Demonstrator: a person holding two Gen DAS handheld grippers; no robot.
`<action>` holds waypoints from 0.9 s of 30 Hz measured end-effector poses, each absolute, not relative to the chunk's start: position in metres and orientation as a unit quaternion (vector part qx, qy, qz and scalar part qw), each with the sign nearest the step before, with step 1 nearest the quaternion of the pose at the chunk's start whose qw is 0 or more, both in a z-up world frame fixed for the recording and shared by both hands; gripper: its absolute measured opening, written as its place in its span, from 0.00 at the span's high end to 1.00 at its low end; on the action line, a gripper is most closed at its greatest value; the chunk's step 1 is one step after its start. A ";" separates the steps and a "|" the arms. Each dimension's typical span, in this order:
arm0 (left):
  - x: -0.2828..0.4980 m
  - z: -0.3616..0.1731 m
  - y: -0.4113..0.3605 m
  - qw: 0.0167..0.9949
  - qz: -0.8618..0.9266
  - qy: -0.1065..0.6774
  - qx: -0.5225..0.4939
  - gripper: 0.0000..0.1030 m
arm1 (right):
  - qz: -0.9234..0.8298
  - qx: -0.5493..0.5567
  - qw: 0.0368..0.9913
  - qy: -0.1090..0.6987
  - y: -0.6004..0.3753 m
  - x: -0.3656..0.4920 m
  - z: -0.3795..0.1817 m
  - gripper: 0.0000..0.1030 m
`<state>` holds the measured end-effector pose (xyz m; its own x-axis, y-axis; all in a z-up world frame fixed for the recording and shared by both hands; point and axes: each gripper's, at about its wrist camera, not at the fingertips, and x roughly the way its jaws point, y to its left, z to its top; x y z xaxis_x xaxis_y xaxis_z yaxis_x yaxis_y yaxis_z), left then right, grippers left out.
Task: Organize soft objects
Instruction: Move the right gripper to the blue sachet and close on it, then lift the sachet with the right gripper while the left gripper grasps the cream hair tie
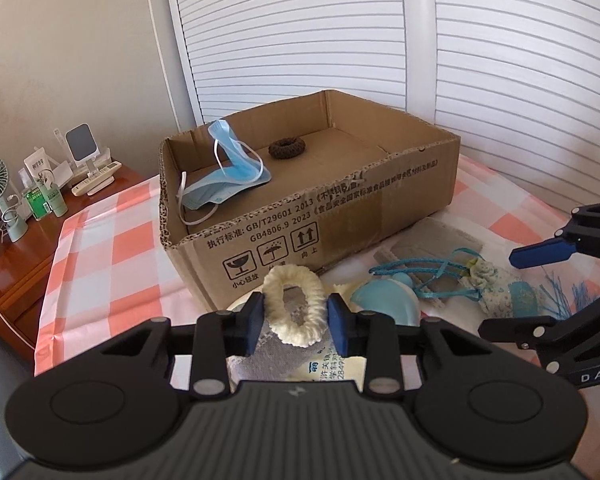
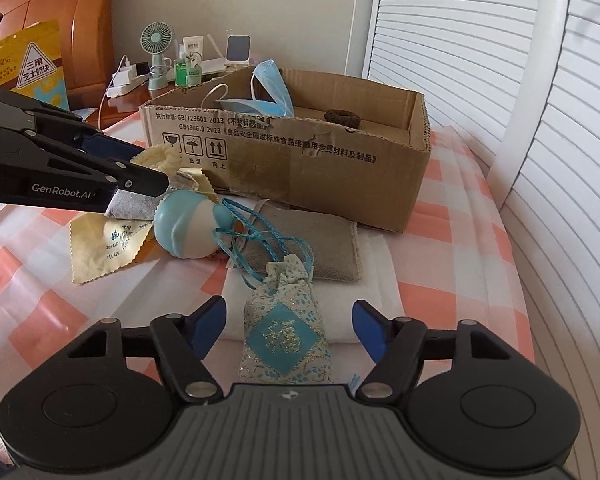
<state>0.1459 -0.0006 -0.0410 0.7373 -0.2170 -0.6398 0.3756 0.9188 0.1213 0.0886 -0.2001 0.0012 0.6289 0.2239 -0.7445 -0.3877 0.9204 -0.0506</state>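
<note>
My left gripper (image 1: 296, 316) is shut on a cream knitted hair tie (image 1: 294, 304), held just in front of the cardboard box (image 1: 312, 216); it also shows in the right wrist view (image 2: 162, 160). The box holds a blue face mask (image 1: 228, 172) and a brown hair tie (image 1: 287, 148). My right gripper (image 2: 288, 328) is open, its fingers on either side of a blue patterned sachet (image 2: 284, 332) lying on a white folded cloth (image 2: 376, 276). A blue and white ball (image 2: 186, 226) lies beside it.
A grey pouch (image 2: 320, 248) and a yellow lens cloth (image 2: 104, 244) lie on the checked cover (image 1: 108, 248). A wooden nightstand (image 1: 24, 236) with a fan and bottles stands to the left. White louvred doors (image 1: 340, 32) rise behind the box.
</note>
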 end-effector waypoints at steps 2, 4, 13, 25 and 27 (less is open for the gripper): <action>0.145 -0.041 -0.001 0.923 -0.162 0.327 0.121 0.68 | 0.172 -0.105 0.894 0.400 -0.199 0.090 -0.001 0.38; 0.144 -0.040 -0.001 0.922 -0.163 0.328 0.123 0.68 | 0.177 -0.105 0.892 0.402 -0.198 0.091 -0.001 0.51; 0.136 -0.033 0.006 0.918 -0.173 0.337 0.116 0.68 | 0.183 -0.114 0.892 0.398 -0.198 0.086 0.011 0.63; 0.106 -0.009 0.018 0.913 -0.186 0.340 0.128 0.68 | 0.204 -0.154 0.898 0.358 -0.200 0.065 0.055 0.66; 0.102 -0.004 0.018 0.912 -0.191 0.340 0.130 0.68 | 0.208 -0.160 0.898 0.353 -0.201 0.063 0.061 0.66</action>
